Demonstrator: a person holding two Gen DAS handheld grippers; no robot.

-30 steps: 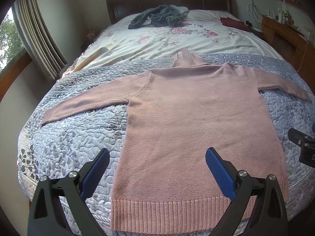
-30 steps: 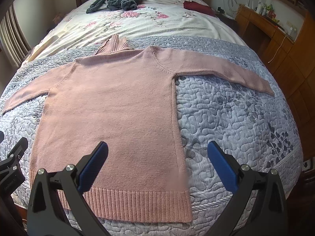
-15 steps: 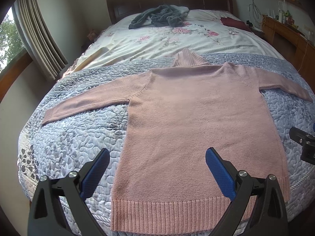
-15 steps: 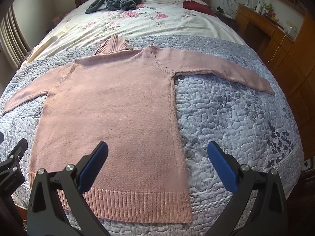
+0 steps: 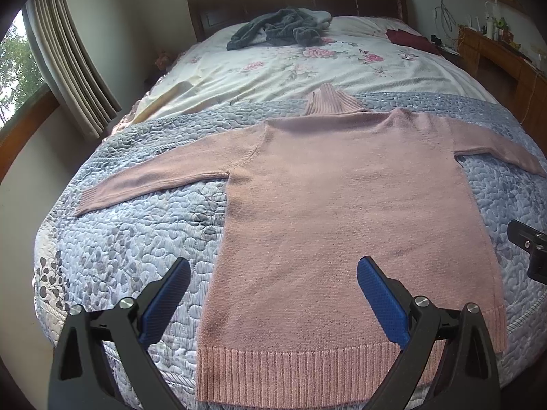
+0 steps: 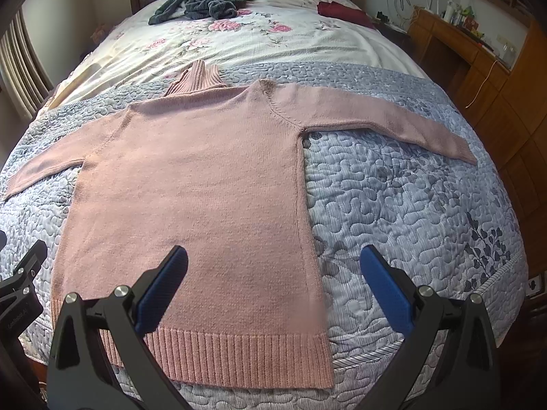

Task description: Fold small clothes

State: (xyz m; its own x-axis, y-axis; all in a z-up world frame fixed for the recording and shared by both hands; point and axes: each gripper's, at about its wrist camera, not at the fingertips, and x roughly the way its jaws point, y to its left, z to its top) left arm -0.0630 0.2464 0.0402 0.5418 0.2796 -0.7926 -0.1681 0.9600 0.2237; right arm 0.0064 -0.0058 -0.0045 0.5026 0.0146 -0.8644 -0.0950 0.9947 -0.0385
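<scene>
Pink sweater flat on bed quilt, frame centre, sleeves out sideways. Left tongs spread, empty, above hem. Right tongs spread, empty, lower frame.

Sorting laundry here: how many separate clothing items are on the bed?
3: pink sweater spread flat on the quilt, dark grey garment heaped by the headboard, maroon item far right. More may hide under the heap.

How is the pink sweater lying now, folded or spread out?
Spread out. The pink sweater lies flat on the grey quilt, both sleeves stretched sideways, the hem straight, with no fold in it.
</scene>
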